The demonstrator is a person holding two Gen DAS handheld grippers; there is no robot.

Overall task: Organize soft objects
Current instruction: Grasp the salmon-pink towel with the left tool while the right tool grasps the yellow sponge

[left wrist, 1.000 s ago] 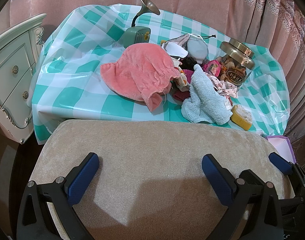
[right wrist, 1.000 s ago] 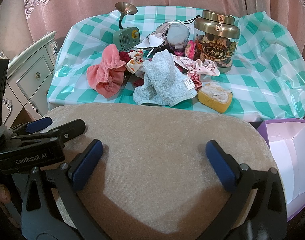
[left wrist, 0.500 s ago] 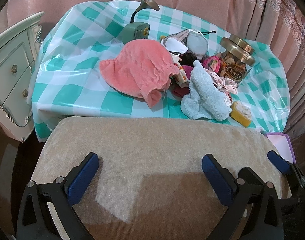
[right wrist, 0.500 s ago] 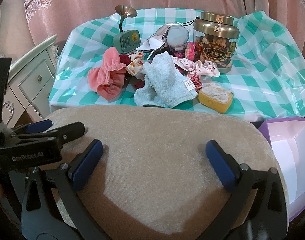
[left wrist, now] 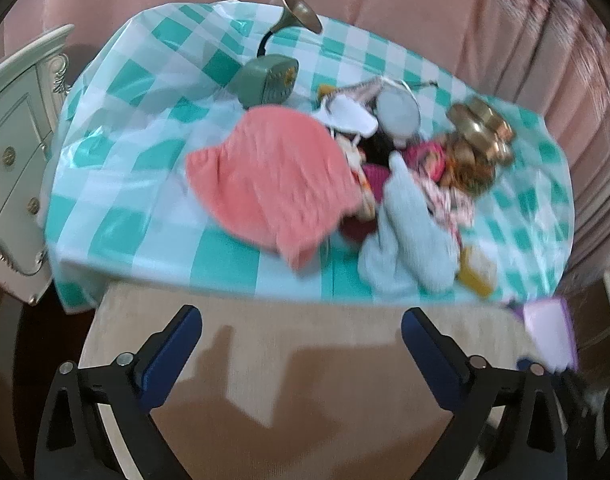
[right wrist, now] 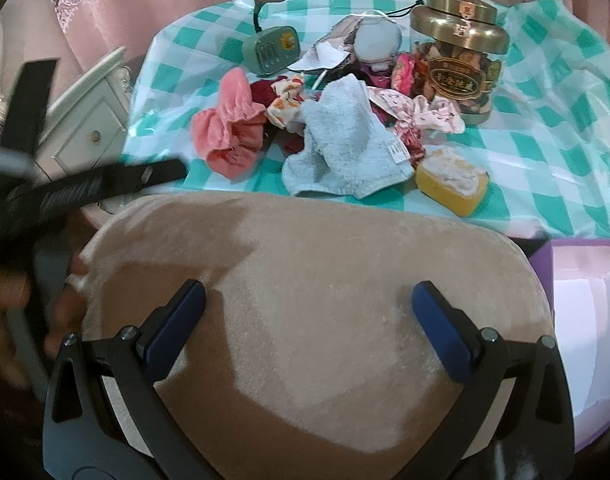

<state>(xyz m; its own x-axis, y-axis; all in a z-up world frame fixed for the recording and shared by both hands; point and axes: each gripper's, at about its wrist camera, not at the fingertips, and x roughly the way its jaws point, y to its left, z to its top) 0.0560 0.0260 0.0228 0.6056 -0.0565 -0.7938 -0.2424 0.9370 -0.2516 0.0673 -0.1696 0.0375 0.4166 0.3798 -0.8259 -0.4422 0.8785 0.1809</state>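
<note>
Pink curtains (right wrist: 153,4) hang behind a table covered with a teal-and-white checked plastic cloth (right wrist: 545,128), and a white carved drawer unit (left wrist: 13,160) stands at the table's left end. In front of the table sits a beige upholstered stool (right wrist: 305,280).

The soft things lie heaped in the middle of the cloth. A coral pink cloth (left wrist: 273,176) with a ruffled edge lies on the left of the heap, and a pale blue towel (right wrist: 345,144) with a small white tag lies at the front, touching it through a tangle of floral and dark red scrunchies (right wrist: 283,108). A grey-white eye mask (right wrist: 375,42) and more patterned fabric lie behind. Just right of the towel sits a yellow sponge (right wrist: 451,182).

A small green radio with a brass horn (right wrist: 271,48) stands at the back left of the heap. A glass jar with a brass lid (right wrist: 459,64) stands at the back right, touching the patterned fabric. A purple box with a white inside (right wrist: 585,320) sits low at the right of the stool.

The left gripper (left wrist: 301,348) hangs over the stool, its blue fingers (left wrist: 173,352) spread wide with nothing between them; its view is smeared with motion blur. The right gripper (right wrist: 309,328) is likewise over the stool, fingers wide apart and empty.
</note>
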